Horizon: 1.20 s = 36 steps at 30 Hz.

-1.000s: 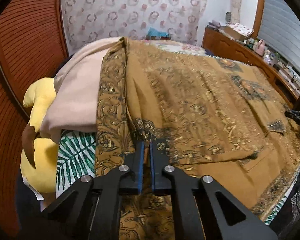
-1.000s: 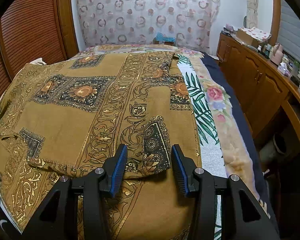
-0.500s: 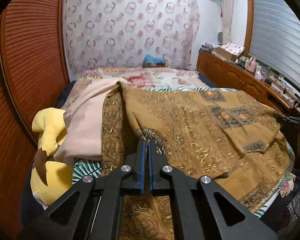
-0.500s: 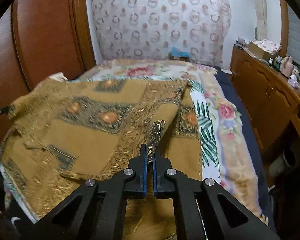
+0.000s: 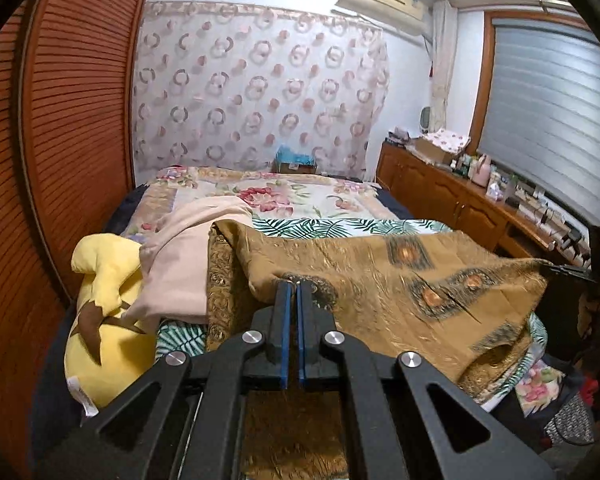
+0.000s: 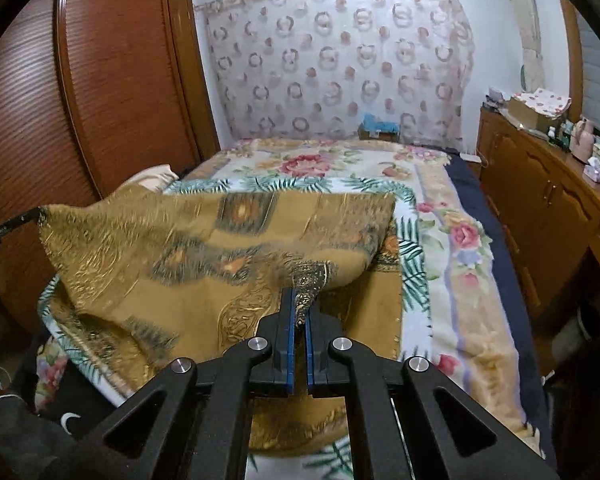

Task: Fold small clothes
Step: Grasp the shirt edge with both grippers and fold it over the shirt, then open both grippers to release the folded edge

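Observation:
A golden-brown patterned garment (image 5: 380, 280) (image 6: 172, 264) lies across the near end of the bed. Its near edge is lifted off the covers and stretched between both grippers. My left gripper (image 5: 293, 284) is shut on the garment's left corner, with the cloth pinched between the blue pads. My right gripper (image 6: 299, 300) is shut on the dark bordered right corner, and a strip of that cloth shows between its fingers. In the left wrist view the right gripper (image 5: 580, 270) shows at the far right edge, holding the other end. The lower layer of the garment still rests on the bed.
A floral bedspread (image 5: 300, 200) (image 6: 460, 240) covers the bed. A pink cloth (image 5: 188, 264) and a yellow plush toy (image 5: 100, 320) lie at the left. A louvred wooden wardrobe (image 6: 80, 100) stands on the left, and a wooden dresser (image 6: 548, 208) with clutter stands on the right.
The right gripper shut on the garment's bordered corner. Both grippers rose and tilted up, lifting the near edge off the bed, so more of the far wall shows.

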Motion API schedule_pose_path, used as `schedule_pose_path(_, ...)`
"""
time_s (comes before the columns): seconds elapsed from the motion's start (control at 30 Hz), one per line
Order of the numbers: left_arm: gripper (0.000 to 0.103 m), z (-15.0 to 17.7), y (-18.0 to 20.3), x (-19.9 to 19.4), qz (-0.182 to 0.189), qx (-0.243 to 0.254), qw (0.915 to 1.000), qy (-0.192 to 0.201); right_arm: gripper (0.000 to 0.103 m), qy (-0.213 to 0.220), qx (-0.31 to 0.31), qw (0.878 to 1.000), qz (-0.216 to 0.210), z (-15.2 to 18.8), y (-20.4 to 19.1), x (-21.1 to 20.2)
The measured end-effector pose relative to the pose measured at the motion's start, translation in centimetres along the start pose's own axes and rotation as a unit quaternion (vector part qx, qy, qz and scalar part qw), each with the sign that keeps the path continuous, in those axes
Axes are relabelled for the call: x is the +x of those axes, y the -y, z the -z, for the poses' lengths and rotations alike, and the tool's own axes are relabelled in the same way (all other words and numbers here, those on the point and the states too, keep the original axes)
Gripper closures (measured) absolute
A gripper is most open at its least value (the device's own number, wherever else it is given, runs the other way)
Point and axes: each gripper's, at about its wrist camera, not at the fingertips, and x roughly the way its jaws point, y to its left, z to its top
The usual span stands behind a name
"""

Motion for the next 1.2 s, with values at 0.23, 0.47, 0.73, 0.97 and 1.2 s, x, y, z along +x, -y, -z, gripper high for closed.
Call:
schedule_pose_path(0.23,0.099,4.6,-2.5,1.1,-0.030,-0.035,0.9973,-0.056,0.100,-0.018,0.005,1.000,0.003,3.4,0.7,-0.9)
schedule_pose_path(0.47,0.099,8.7,-2.7,3.6,-0.050,-0.034,0.9914,-0.116,0.100,-0.068,0.026,0.997,0.022,6.6,1.9,2.8)
schedule_pose_path(0.73,0.099,9.9,-3.0,3.4,-0.056,-0.041,0.9896,-0.126,0.099,-0.074,0.009,0.996,0.044,5.9,0.4,3.3)
schedule_pose_path(0.97,0.094,9.7,-2.9,2.9,-0.059,-0.037,0.9901,-0.122,0.087,-0.048,-0.001,0.997,0.062,5.3,-1.1,0.6)
schedule_pose_path(1.2,0.068,8.7,-2.8,1.5,-0.055,-0.034,0.9931,-0.097,0.063,-0.016,-0.013,0.997,0.070,4.8,-2.4,-0.9)
